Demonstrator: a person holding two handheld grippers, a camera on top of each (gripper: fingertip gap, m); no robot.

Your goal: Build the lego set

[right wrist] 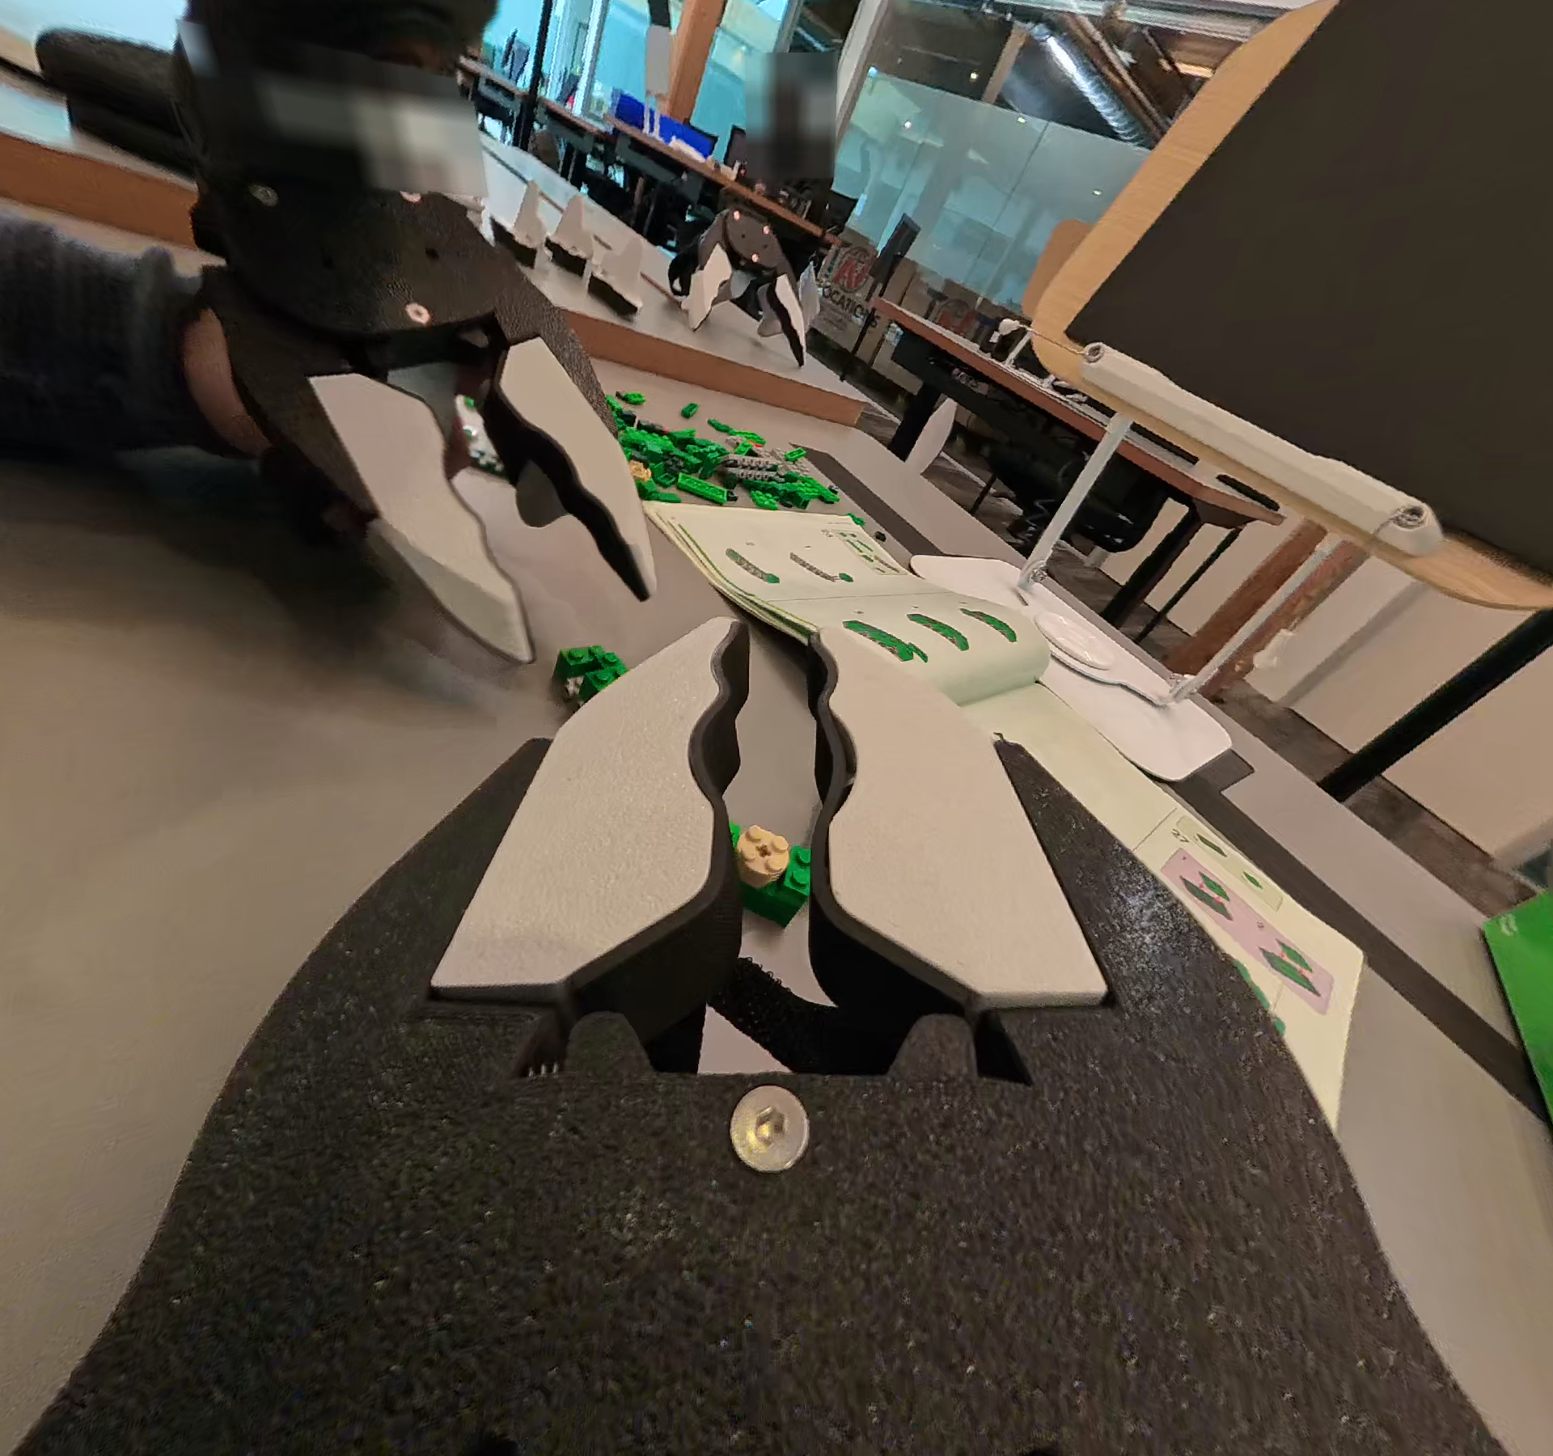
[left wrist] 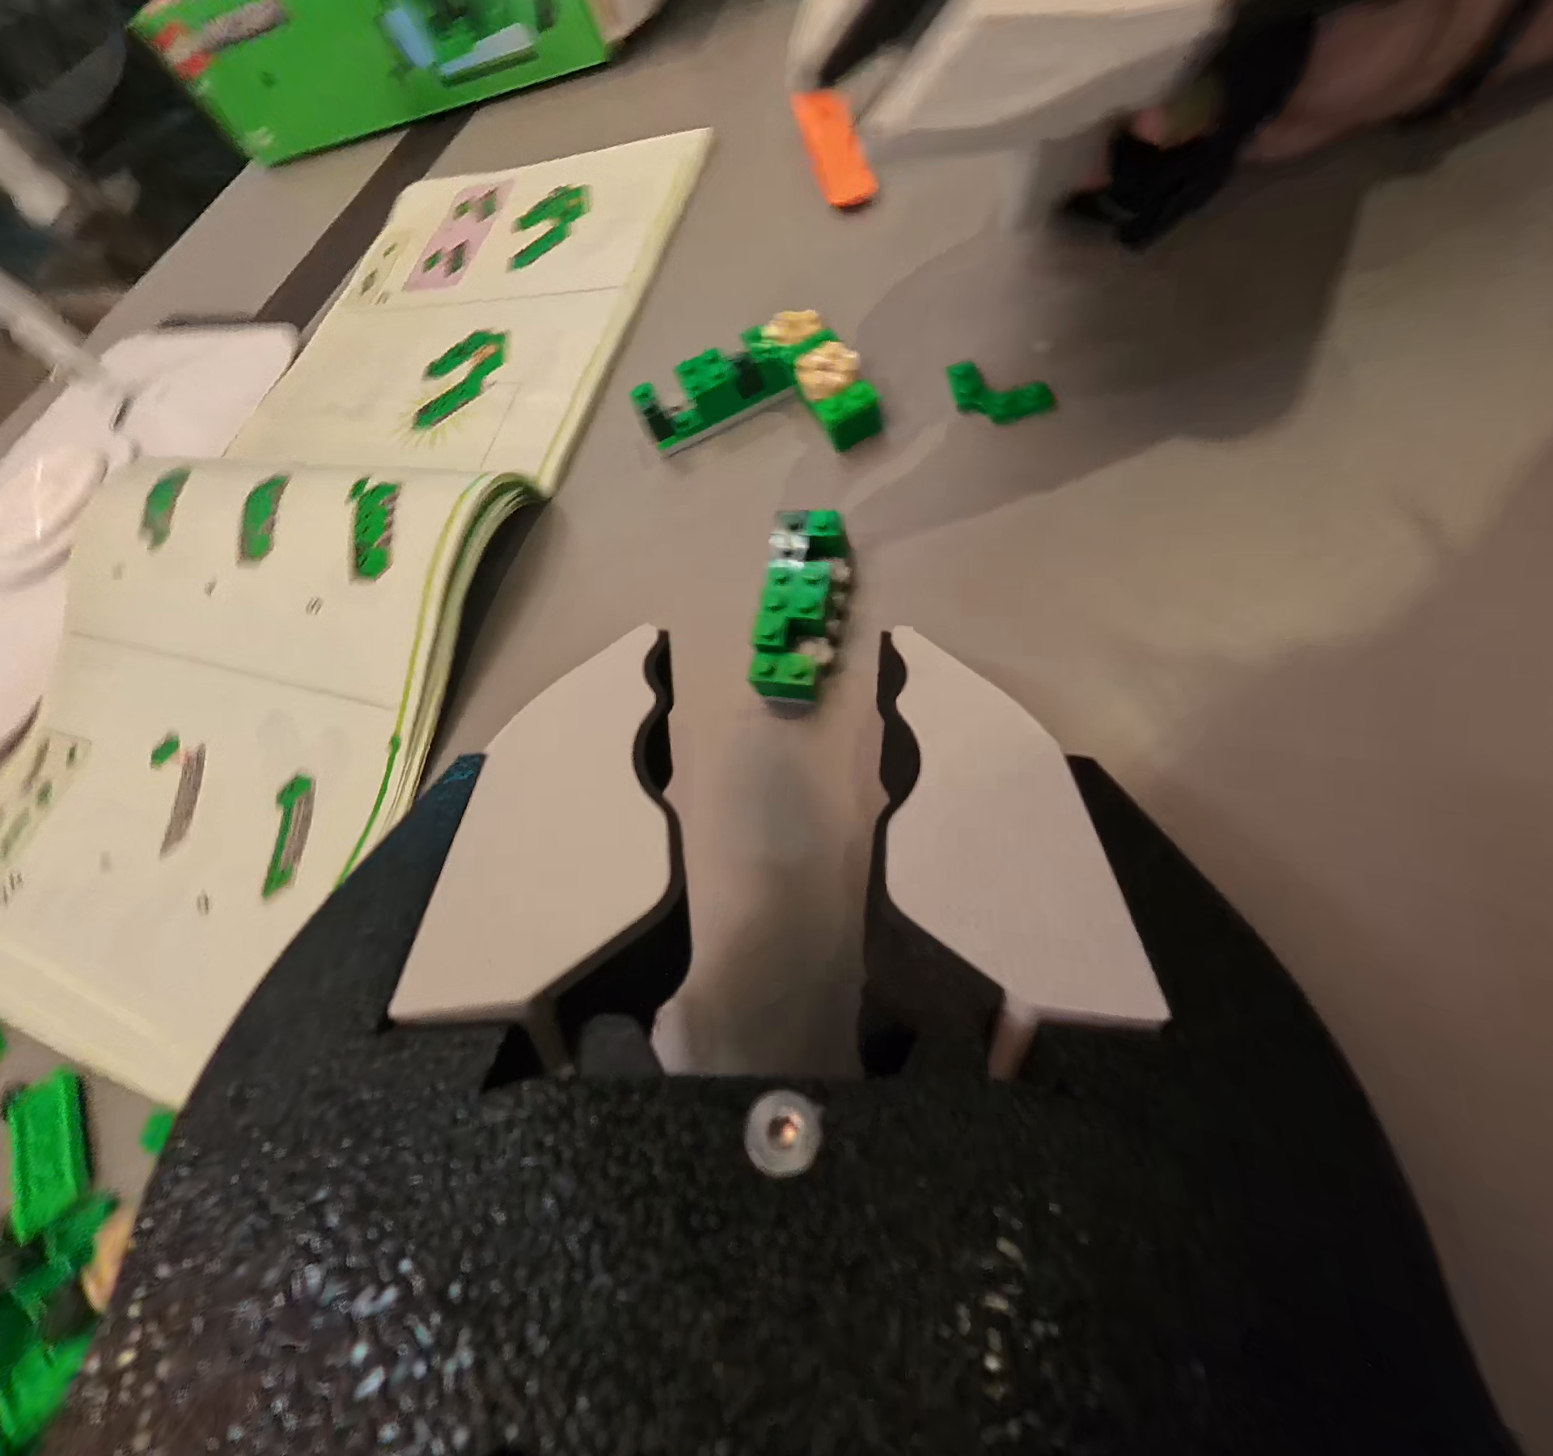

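Both handheld tools shared one build: a black, grainy-textured body that flared wide toward the camera, with a single silver hex-socket screw (right wrist: 769,1128) set at its centre. The left gripper (left wrist: 775,642) and the right gripper (right wrist: 777,642) each carried two pale grey fingers (right wrist: 605,827), broad at the base and tapering to a point, their inner edges lined in wavy black. A dark knitted sleeve (right wrist: 84,331) covered the person's left arm.
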